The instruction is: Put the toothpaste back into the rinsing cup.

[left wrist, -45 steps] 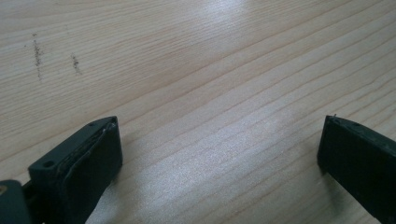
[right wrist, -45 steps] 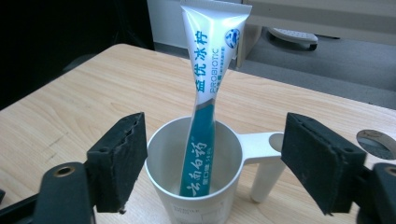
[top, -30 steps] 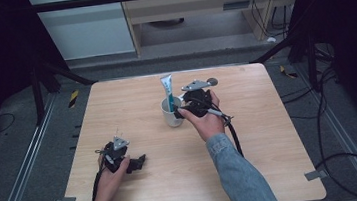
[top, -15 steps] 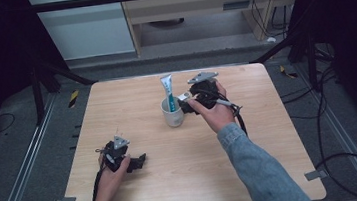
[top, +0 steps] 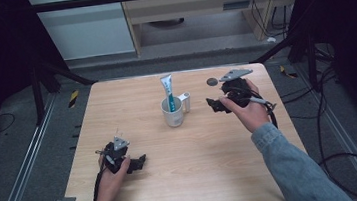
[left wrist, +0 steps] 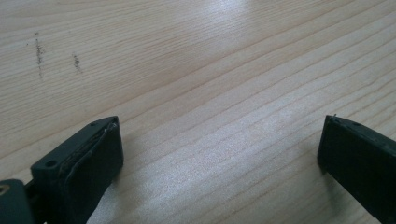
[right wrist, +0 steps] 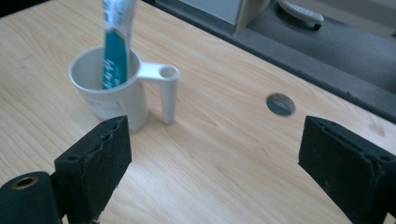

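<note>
**Tube stood in the cup, both grippers empty**

A pale wooden table [top: 200, 178] is seen from the high view, with a grey floor around it and dark frame legs at its corners. A small round hole [top: 212, 82] is cut into the tabletop near the far edge, to the right of centre.

The right gripper [top: 216, 105] is held in a hand above the far right part of the table, to the right of the cup and apart from it. Its jaws are spread wide with nothing between them, as is shown in the right gripper view, where bare wood lies in the gap and the hole [right wrist: 280, 104] is seen beyond.

The left gripper [top: 140, 161] is rested on the near left part of the table, well apart from the cup. Its jaws are likewise spread wide over bare wood, and nothing is held.

A white cup [top: 173, 113] is stood upright near the middle of the table, its handle [right wrist: 164, 88] turned toward the right gripper.

A tube [top: 168, 90], white and teal, is stood in the cup, leaning slightly, with its upper part raised above the rim.
</note>
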{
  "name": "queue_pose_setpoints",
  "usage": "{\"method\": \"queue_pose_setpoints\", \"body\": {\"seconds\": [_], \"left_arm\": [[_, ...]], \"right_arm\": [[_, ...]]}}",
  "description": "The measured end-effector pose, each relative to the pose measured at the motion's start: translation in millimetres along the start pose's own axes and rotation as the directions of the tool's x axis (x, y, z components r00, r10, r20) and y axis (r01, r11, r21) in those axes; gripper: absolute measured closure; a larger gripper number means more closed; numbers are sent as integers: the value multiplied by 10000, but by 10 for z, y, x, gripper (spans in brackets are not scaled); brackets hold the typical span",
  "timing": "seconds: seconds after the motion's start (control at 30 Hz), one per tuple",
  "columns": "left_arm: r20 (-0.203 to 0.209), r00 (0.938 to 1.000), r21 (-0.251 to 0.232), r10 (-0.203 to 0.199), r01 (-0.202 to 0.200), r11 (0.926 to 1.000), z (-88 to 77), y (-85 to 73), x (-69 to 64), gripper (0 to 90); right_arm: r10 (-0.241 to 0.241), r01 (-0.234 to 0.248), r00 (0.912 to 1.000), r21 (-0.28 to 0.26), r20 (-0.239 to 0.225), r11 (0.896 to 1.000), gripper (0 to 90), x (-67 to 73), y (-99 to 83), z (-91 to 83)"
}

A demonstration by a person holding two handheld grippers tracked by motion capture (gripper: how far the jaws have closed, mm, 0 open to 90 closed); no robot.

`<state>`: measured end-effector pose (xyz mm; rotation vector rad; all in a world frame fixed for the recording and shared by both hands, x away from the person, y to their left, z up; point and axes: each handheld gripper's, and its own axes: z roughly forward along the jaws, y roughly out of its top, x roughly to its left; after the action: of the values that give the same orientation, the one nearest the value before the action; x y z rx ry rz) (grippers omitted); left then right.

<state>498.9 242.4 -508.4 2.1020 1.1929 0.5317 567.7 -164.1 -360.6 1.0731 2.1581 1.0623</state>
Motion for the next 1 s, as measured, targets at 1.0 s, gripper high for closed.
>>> {"method": "queue_pose_setpoints", "body": {"seconds": [1.0], "left_arm": [[33,10000,4,-20,20,10000,-6,-7,0,0]], "right_arm": [[2149,-2197,9755,1524,475,9636,122,-622,-1276,20]]}}
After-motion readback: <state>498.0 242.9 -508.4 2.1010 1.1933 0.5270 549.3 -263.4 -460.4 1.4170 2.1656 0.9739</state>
